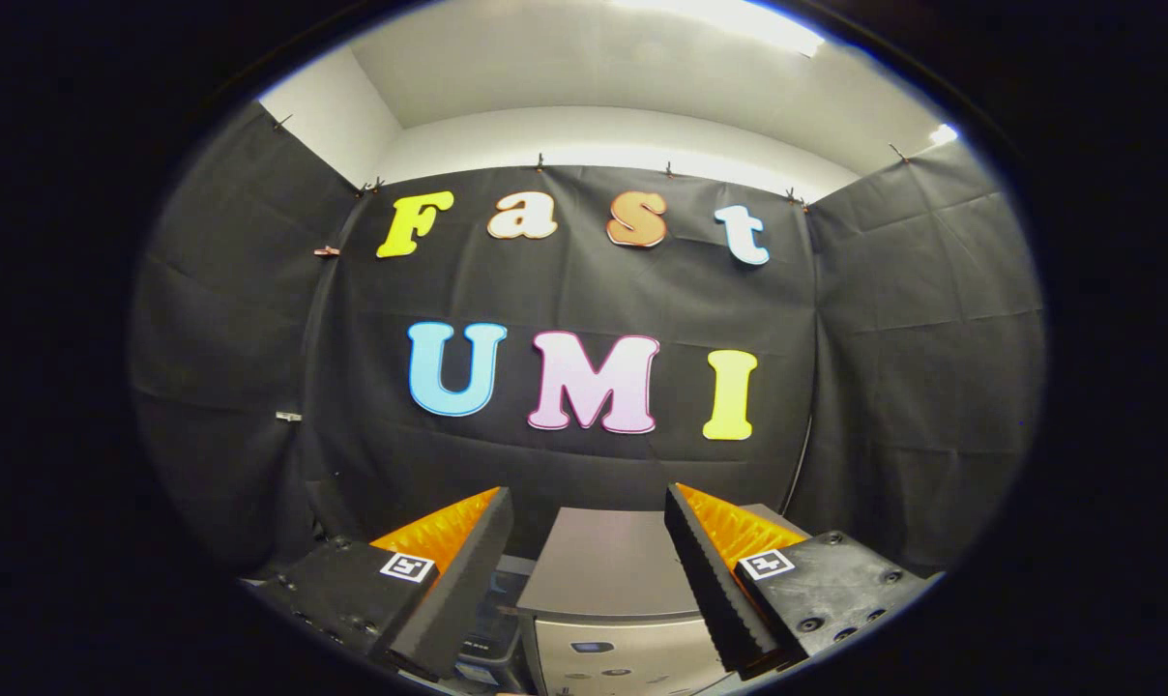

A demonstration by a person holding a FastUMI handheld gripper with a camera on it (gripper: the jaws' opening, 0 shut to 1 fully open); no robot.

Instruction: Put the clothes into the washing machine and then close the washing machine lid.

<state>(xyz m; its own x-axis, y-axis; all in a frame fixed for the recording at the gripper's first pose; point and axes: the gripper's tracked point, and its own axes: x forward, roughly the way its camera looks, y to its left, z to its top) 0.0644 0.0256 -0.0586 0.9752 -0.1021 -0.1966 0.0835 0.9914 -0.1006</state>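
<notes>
Single cam, fisheye, riding on the hand-held gripper and looking fwd along its two fingers, which stand apart w/ nothing between them. View is roughly level, tilted a bit up: takes in the booth's back cloth wall straight ahead, side cloth walls, plus ceiling and ceiling light above. Washing machine sits close, just ahead of and below the fingers, its flat lid top seen from slightly above. Back wall lies well beyond it.
</notes>
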